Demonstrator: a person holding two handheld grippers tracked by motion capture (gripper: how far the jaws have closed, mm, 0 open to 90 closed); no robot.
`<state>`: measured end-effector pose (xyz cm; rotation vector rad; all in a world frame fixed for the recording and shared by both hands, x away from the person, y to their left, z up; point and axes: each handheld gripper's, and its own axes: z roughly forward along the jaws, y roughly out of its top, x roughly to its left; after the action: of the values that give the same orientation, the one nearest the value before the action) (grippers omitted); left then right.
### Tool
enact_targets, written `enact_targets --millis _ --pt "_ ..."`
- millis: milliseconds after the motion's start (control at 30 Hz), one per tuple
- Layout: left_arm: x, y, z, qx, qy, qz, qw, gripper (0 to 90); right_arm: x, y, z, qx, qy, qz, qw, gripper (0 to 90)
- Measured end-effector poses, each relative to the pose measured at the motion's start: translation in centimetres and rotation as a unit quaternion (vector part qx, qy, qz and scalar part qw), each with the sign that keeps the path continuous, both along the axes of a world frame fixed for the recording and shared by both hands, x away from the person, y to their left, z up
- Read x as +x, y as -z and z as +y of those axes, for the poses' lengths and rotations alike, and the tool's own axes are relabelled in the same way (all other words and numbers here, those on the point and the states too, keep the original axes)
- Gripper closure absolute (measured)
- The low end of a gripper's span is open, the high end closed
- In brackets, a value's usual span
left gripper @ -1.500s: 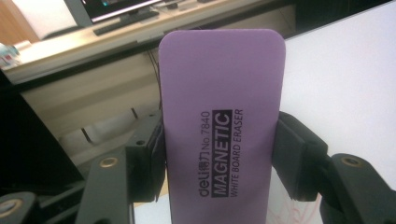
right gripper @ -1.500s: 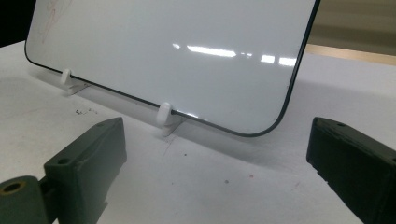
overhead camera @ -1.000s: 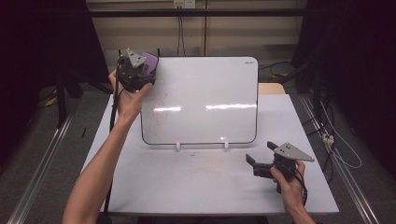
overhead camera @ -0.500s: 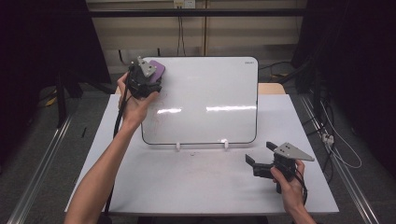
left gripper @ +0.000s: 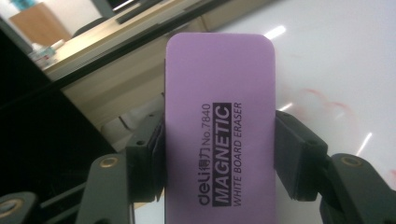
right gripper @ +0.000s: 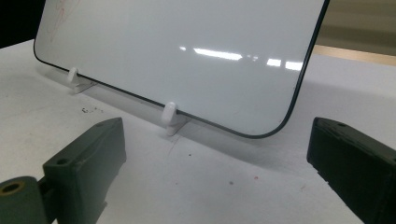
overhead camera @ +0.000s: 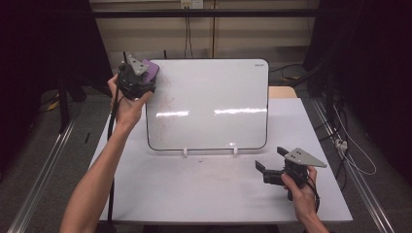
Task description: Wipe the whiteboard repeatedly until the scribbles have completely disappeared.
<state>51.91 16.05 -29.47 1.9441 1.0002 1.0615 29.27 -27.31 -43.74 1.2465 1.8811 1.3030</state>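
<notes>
Purple eraser [left gripper: 219,121] x1, whiteboard [overhead camera: 214,104] x1, grippers x2

The right tongs [right gripper: 224,163] stand wide open with nothing between their dark jaws, low over the white table [right gripper: 210,186]. Ahead, the whiteboard [right gripper: 187,56] leans back on two small white feet [right gripper: 170,114], faint red marks [right gripper: 58,14] at its upper left corner.

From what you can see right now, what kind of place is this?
Probably a lab or recording workspace, not a home. A white rectangular whiteboard stands on a plain white table, loose black cables lie on the floor to the right, and metal rails run alongside the table.
</notes>
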Motion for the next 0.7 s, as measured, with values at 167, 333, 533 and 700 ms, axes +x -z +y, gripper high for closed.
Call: enact_targets --millis 167,333,533,700 --pt "0.6 -0.8 0.7 0.003 -0.016 -0.003 0.9999 41.4 0.2 0.1 0.0 -0.001 -0.002 0.0 1.0 4.5" --pt "0.4 -0.6 -0.6 0.033 -0.02 -0.012 0.9992 41.4 0.2 0.1 0.1 -0.002 -0.003 0.002 1.0 4.4" --pt "0.2 0.1 -2.1 0.046 -0.014 -0.007 0.9988 41.4 0.1 0.0 0.1 -0.001 -0.003 0.0 1.0 4.4" --pt "-1.1 1.5 -3.6 0.054 0.001 -0.006 0.9985 41.4 0.1 0.0 0.1 -0.002 -0.005 -0.001 1.0 4.4"
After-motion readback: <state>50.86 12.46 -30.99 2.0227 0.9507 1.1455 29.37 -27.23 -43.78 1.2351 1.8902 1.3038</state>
